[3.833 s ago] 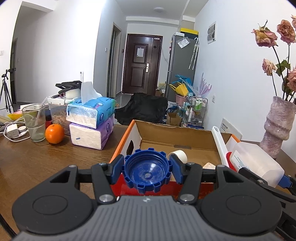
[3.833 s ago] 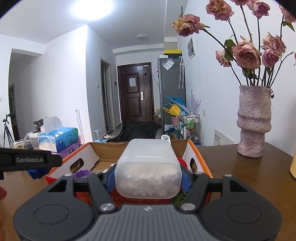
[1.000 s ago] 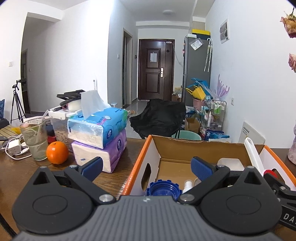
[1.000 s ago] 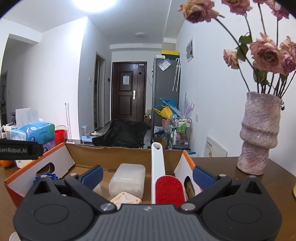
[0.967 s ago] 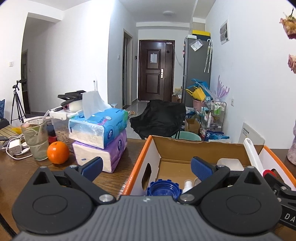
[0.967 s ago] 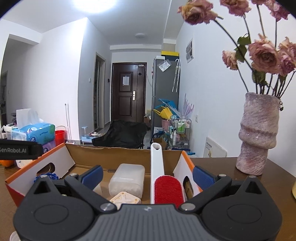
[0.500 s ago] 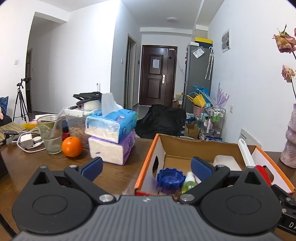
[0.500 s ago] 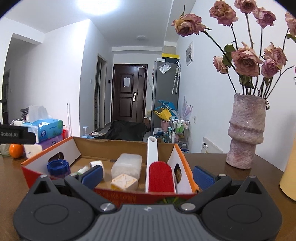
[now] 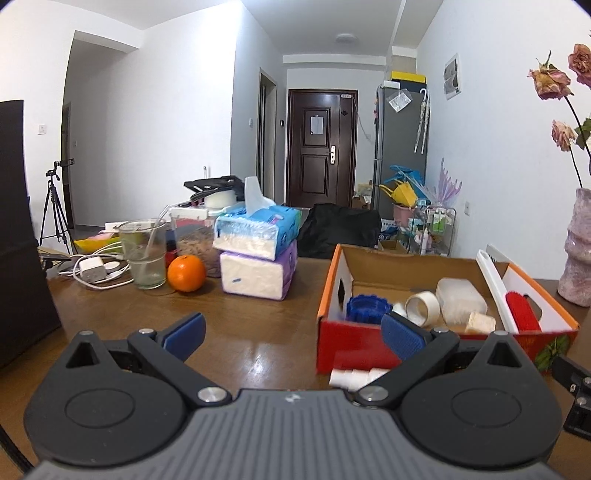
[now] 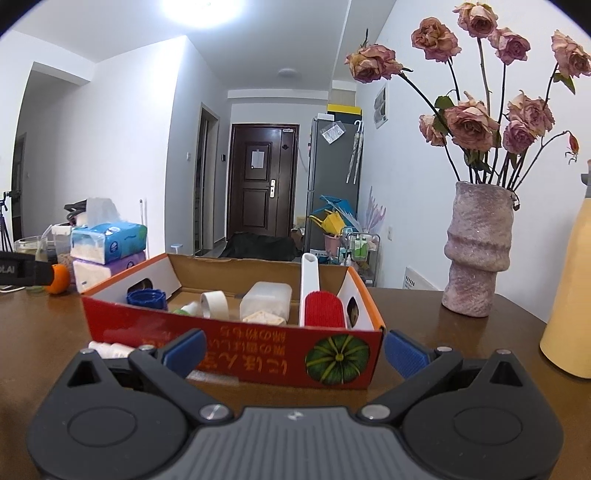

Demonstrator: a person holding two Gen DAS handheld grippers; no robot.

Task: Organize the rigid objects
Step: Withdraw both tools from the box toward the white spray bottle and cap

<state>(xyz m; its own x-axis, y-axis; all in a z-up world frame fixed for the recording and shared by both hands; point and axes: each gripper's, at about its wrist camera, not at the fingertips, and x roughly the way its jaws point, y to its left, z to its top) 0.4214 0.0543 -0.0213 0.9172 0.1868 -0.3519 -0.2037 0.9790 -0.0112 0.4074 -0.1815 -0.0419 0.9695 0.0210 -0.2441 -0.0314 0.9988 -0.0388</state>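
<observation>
Red-fronted cardboard box (image 10: 236,332) at centre frame holds a blue ridged cap (image 10: 146,298), tape roll (image 10: 214,303) and red-bristled brush (image 10: 324,308). Left gripper (image 9: 291,334) and right gripper (image 10: 293,350) are both spread, empty.

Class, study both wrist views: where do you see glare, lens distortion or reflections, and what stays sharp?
Right wrist view: a blown-out ceiling light glares at the top; black fisheye corners; the vase looks sharp. Left wrist view: door frames bow outward at the edges; the wooden table shows a soft sheen before the cardboard box; the orange is crisp.
</observation>
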